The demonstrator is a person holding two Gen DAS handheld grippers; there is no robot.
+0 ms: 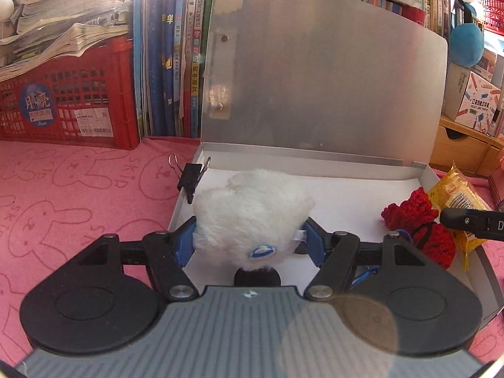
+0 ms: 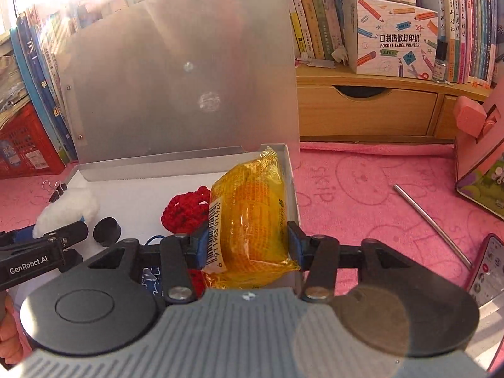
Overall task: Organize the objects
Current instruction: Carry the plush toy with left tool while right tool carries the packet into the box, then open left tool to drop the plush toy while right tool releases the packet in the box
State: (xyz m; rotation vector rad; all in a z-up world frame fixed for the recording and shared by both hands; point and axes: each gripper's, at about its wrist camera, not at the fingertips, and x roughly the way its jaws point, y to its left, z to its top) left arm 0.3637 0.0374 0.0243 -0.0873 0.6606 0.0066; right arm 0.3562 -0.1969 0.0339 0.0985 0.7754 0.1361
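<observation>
The left claw [image 1: 249,239] pinched a white plush toy [image 1: 252,211] over the near left part of the open box [image 1: 315,182]. The right claw [image 2: 247,242] squeezed a yellow snack packet [image 2: 252,214] against the box's right wall. A red crocheted piece [image 2: 186,211] and a black cap [image 2: 107,231] lay between them inside. A binder clip [image 1: 190,176] gripped the left wall. Beyond, a metal rod [image 2: 431,223] lay on the pink bench [image 2: 362,195].

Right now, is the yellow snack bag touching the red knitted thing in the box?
Touching. In the right wrist view the yellow snack bag presses against the red knitted thing, no gap between them, while the right gripper clamps the bag.
</observation>
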